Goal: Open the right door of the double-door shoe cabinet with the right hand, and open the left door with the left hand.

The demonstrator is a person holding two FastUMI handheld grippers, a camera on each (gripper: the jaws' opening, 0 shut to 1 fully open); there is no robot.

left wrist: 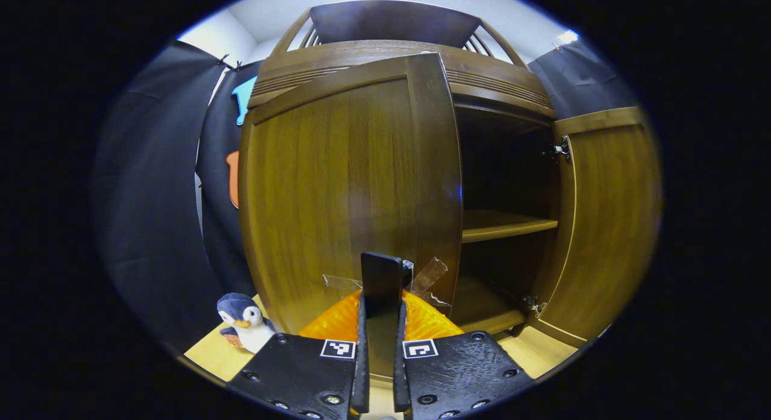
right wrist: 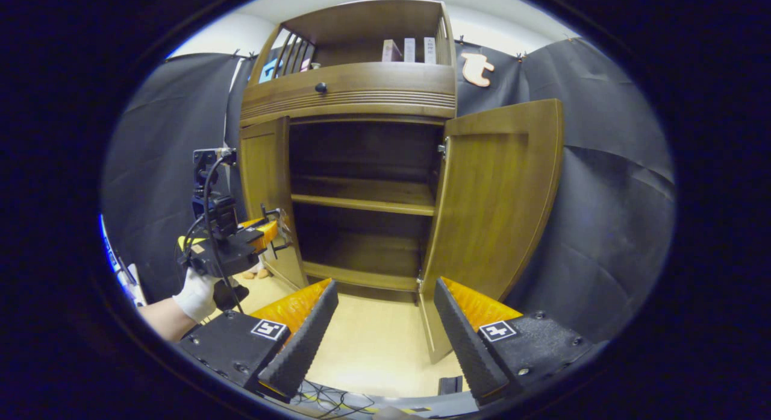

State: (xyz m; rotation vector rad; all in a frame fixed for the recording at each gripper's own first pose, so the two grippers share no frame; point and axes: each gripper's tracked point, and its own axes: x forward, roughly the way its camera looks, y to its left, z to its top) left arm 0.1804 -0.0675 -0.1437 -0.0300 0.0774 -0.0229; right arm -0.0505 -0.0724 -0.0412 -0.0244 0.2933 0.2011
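Observation:
The brown shoe cabinet (right wrist: 355, 88) stands ahead with both doors swung out. In the left gripper view, my left gripper (left wrist: 382, 305) is shut on the dark handle (left wrist: 382, 274) at the edge of the left door (left wrist: 337, 191), which stands partly open. The right gripper view shows that same left gripper (right wrist: 274, 230), held by a gloved hand (right wrist: 196, 294), at the left door (right wrist: 265, 185). The right door (right wrist: 500, 197) is wide open. My right gripper (right wrist: 382, 341) hangs open in front of the cabinet, apart from the door, with nothing between its fingers.
Inside are a bare middle shelf (right wrist: 361, 197) and bottom board (right wrist: 355, 275). A plush penguin (left wrist: 244, 323) sits on the pale wood floor (right wrist: 373, 341) left of the cabinet. Books (right wrist: 409, 49) stand on the cabinet's top shelf. Cables (right wrist: 319, 399) lie near my right gripper.

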